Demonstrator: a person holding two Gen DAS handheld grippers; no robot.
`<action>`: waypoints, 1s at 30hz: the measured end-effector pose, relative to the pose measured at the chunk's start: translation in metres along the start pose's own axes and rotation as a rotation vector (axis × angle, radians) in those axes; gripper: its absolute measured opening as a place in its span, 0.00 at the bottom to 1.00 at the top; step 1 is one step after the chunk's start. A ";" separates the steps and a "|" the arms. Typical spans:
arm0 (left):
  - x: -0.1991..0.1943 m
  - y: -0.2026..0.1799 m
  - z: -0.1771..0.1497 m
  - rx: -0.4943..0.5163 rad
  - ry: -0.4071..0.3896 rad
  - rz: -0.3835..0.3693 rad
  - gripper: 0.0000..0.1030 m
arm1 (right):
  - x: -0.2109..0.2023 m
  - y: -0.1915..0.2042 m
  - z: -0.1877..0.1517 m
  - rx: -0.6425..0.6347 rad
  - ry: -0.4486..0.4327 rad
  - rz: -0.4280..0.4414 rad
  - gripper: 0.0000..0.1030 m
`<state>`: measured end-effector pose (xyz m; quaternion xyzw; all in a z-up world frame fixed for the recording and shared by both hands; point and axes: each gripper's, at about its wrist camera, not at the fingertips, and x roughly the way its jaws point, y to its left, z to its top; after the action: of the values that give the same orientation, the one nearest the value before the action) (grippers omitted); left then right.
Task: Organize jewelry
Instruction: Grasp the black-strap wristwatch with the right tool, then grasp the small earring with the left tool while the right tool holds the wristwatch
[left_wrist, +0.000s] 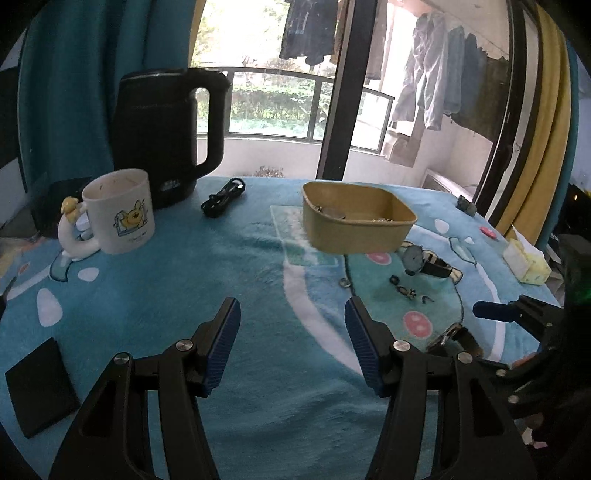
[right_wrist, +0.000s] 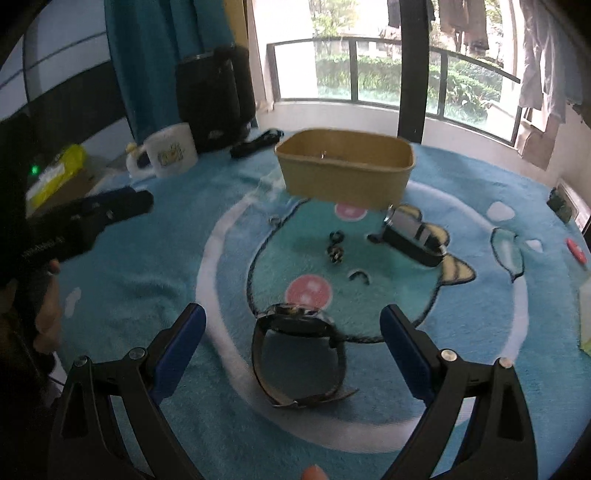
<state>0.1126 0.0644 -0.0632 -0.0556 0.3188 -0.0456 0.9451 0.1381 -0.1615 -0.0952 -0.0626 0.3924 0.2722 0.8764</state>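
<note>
The fluffy blue cartoon cloth (right_wrist: 147, 295) covered the whole table, and its deep pile was the main hazard: small pieces could sink into it and slip a pinch. The tan tray (right_wrist: 343, 166) sat at the far middle, some jewelry already inside. The near watch (right_wrist: 295, 343) lay on the cloth just ahead of the right gripper (right_wrist: 293, 334), jaws spread wide and empty; closing on its looped strap alone might let it swing or drop. A second watch (right_wrist: 410, 232) lay by the tray. The left gripper (left_wrist: 293, 347) hung spread, holding nothing. Tiny earrings (right_wrist: 335, 253) could easily be knocked aside
</note>
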 end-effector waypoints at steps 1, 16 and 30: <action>0.001 0.003 -0.001 -0.003 0.005 0.000 0.60 | 0.003 0.001 0.000 -0.004 0.008 -0.007 0.92; 0.027 0.004 0.002 0.011 0.069 -0.033 0.60 | 0.022 -0.008 -0.006 0.017 0.078 0.022 0.55; 0.065 -0.068 0.014 0.134 0.147 -0.097 0.60 | -0.020 -0.059 0.015 0.048 -0.066 -0.025 0.54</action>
<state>0.1695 -0.0093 -0.0816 -0.0043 0.3807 -0.1163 0.9174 0.1679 -0.2149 -0.0763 -0.0374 0.3690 0.2537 0.8934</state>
